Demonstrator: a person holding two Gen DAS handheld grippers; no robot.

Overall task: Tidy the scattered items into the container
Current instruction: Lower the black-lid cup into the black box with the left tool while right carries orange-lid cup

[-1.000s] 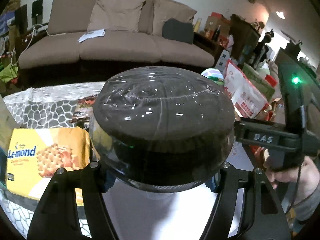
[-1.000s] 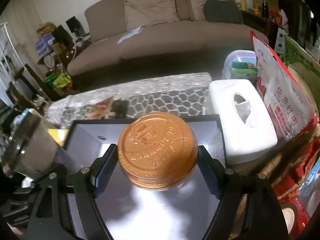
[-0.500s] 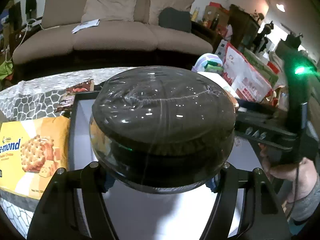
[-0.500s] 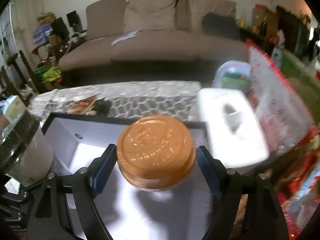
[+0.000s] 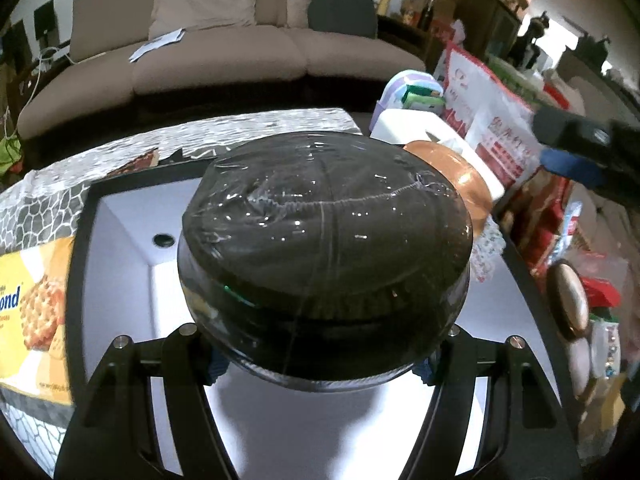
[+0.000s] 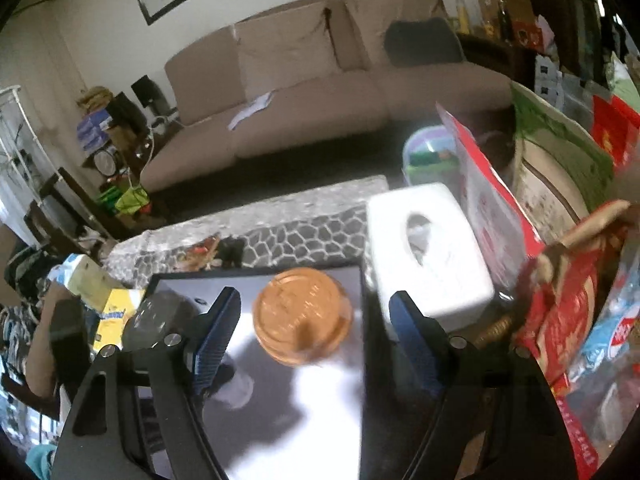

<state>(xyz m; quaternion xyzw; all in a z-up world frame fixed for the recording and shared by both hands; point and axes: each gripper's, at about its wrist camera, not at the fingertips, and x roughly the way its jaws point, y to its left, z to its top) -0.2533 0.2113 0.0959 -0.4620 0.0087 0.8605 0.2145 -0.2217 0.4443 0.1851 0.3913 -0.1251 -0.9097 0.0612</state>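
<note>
My left gripper [image 5: 320, 364] is shut on a jar with a black, plastic-wrapped lid [image 5: 324, 240] and holds it above the white box with a black rim [image 5: 120, 280]. My right gripper [image 6: 316, 320] is open and raised above the box [image 6: 360, 400]. A jar with an orange lid [image 6: 304, 316] stands in the box's far right corner, below and between the open jaws, apart from them. It also shows in the left wrist view [image 5: 460, 176] behind the black lid. The left gripper's jar [image 6: 156, 320] shows at the left of the right wrist view.
A yellow biscuit box [image 5: 28, 312] lies left of the container. A white tissue box [image 6: 424, 256] stands right of it, with red bags [image 6: 488, 208] and packets further right. A patterned cloth [image 6: 288, 232] covers the table; a sofa [image 5: 208, 52] is behind.
My right gripper opened, let go of the orange-lid jar in the box and lifted away. My left gripper moved over the box with the black-lid jar.
</note>
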